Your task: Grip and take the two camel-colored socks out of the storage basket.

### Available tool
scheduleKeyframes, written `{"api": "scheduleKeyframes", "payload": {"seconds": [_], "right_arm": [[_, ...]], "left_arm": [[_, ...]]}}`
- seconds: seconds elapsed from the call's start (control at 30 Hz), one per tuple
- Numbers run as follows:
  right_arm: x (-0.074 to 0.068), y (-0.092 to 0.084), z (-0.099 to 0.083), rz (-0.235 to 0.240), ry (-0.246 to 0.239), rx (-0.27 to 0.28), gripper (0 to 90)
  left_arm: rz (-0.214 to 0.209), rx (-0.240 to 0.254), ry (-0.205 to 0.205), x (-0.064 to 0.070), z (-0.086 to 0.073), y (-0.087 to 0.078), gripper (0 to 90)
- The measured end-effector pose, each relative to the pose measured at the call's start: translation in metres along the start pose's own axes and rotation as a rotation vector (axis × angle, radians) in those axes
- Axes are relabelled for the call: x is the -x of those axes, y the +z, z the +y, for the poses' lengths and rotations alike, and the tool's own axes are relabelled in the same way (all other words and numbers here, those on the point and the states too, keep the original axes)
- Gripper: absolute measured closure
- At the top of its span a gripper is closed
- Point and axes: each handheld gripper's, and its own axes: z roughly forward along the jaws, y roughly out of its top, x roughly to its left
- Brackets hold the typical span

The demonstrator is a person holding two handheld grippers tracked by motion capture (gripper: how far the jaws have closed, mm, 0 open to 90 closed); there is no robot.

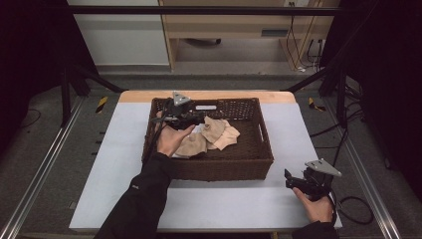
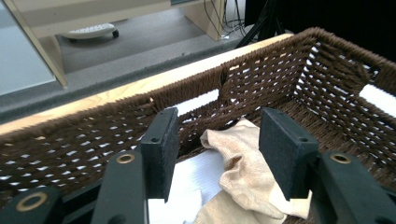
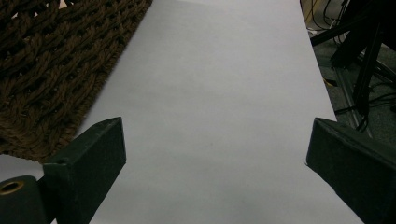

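While hanging inside the dark brown woven basket (image 1: 259,149), left gripper (image 2: 217,154) with jaws spread fairly wide, flat black foam-faced pads either side of a crumpled beige cloth (image 2: 247,177) but not pressing it. Soft tan cloth pieces (image 1: 214,134) heaped mid-basket on a white liner, chunky rope-like weave all round. Right gripper (image 3: 215,172) parked off at the basket's right over the smooth pale tabletop (image 3: 219,93), jaws wide and holding nothing.
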Motion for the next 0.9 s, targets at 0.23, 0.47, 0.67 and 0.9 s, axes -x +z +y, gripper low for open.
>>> {"api": "scheduleKeyframes", "payload": {"seconds": [0.23,0.47,0.67,0.9], "right_arm": [[0.000,0.001,0.000,0.002,0.003,0.001,4.9],[-0.001,0.002,-0.001,0.019,0.012,0.006,5.0],[-0.002,0.003,-0.001,0.007,0.017,0.015,4.8],[-0.002,0.004,0.000,0.004,0.030,0.021,4.4]], "left_arm": [[-0.004,-0.073,0.000,0.008,-0.015,0.023,48.2],[-0.027,-0.121,-0.002,0.011,-0.026,0.035,48.0],[-0.032,-0.167,0.024,0.014,-0.031,0.041,46.8],[-0.042,-0.214,0.032,0.015,-0.037,0.045,46.3]]}}
